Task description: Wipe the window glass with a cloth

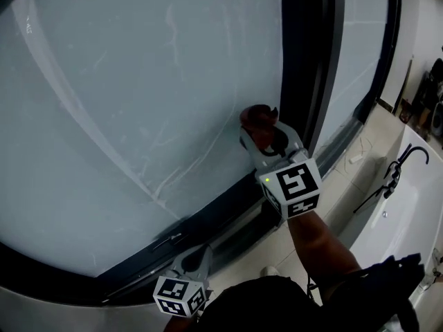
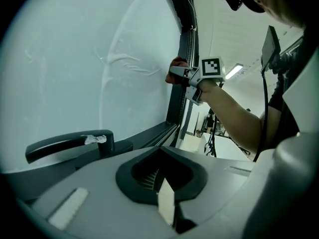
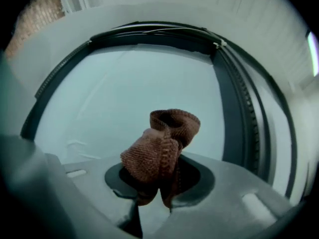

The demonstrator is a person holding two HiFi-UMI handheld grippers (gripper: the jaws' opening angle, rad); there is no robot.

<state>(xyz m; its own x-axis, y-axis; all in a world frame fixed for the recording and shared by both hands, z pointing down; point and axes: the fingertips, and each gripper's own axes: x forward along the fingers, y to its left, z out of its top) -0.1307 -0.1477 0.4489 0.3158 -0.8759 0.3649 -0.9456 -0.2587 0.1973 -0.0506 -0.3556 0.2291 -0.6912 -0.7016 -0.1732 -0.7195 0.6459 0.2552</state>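
Note:
The large pane of window glass (image 1: pixel 138 81) fills the left of the head view, with faint streaks on it. My right gripper (image 1: pixel 265 138) is shut on a bunched brown knitted cloth (image 1: pixel 257 118), which is held up to the glass beside the dark upright frame (image 1: pixel 304 68). In the right gripper view the cloth (image 3: pixel 162 148) sticks out from between the jaws of the right gripper (image 3: pixel 159 183), in front of the glass (image 3: pixel 139 83). My left gripper (image 1: pixel 196 258) hangs low by the bottom frame, shut and holding nothing. From the left gripper (image 2: pixel 164 183) I see the cloth (image 2: pixel 175 63) against the pane.
A dark window handle (image 2: pixel 70 146) lies along the bottom frame near the left gripper. A pale sill (image 1: pixel 346 178) runs below the window. To the right stand a white basin (image 1: pixel 408 213) and a black tap (image 1: pixel 398 168).

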